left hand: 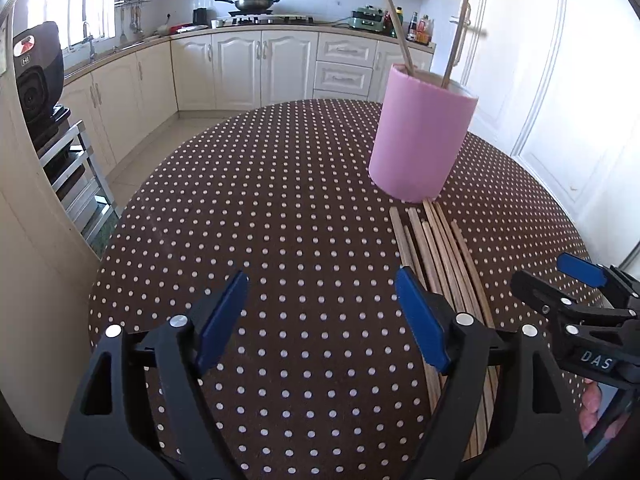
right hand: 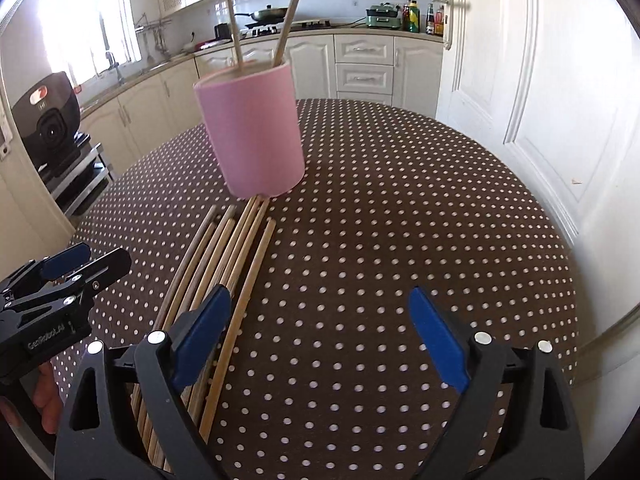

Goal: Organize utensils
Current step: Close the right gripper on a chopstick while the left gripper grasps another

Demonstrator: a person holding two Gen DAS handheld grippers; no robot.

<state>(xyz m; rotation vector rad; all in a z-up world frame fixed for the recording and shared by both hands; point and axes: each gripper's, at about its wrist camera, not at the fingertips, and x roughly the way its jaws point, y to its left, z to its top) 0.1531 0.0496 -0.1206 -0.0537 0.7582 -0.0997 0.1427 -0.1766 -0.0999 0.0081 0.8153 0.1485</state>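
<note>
Wooden chopsticks (right hand: 224, 264) lay before the pink cylindrical holder (right hand: 252, 136) — my left gripper (left hand: 320, 316) and right gripper (right hand: 320, 336) stood wide, empty.

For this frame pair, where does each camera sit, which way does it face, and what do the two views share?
Left wrist view: sits on the left hand-held gripper, looks forward and down across the brown polka-dot round table; its open blue-padded fingers show, the right hand-held gripper at its right edge.
Right wrist view: sits on the right hand-held gripper, faces the same way; open fingers show, the left one at its left edge.
Shared: pink cylindrical holder with two sticks, row of wooden chopsticks lying before it, kitchen cabinets behind.
</note>
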